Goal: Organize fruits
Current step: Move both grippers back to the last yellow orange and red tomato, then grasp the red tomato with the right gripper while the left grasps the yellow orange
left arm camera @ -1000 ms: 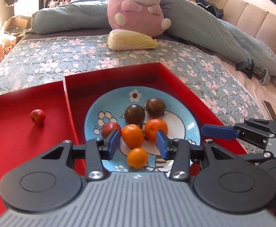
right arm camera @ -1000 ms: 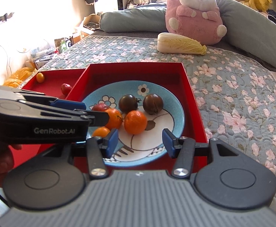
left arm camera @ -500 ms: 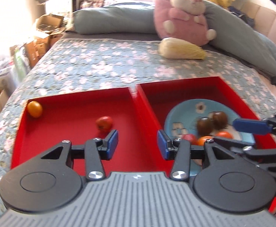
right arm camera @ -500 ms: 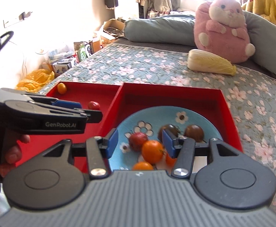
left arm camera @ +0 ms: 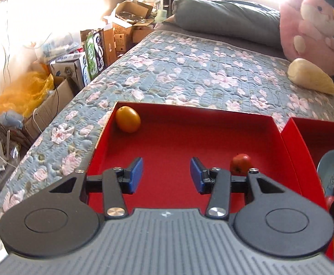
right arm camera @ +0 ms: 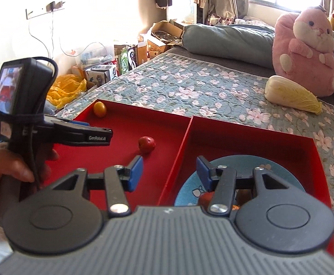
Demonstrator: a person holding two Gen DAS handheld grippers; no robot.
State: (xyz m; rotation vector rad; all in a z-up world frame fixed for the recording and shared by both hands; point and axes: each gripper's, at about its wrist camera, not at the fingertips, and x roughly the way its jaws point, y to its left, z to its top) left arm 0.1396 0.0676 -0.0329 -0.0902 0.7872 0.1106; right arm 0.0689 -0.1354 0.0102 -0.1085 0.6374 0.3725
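A red tray has two compartments. The left compartment [left arm camera: 171, 135] holds an orange fruit [left arm camera: 128, 122] in its far left corner and a small red fruit [left arm camera: 240, 164] near the divider. The right compartment [right arm camera: 247, 142] holds a blue flowered plate [right arm camera: 270, 171] with several fruits, mostly hidden behind my right gripper. My left gripper [left arm camera: 166, 175] is open and empty over the left compartment. My right gripper [right arm camera: 168, 173] is open and empty above the divider. The left gripper also shows in the right wrist view [right arm camera: 91, 135].
The tray lies on a flowered quilt [left arm camera: 189, 73]. A napa cabbage [right arm camera: 293, 96] and a pink plush toy [right arm camera: 304, 55] lie at the far right. Cardboard boxes [left arm camera: 111, 39] and a yellow bag [left arm camera: 24, 89] stand beside the bed on the left.
My left gripper has swung left from over the plate to the left compartment. My right gripper has pulled back and left, from the plate to above the divider. Both stayed open.
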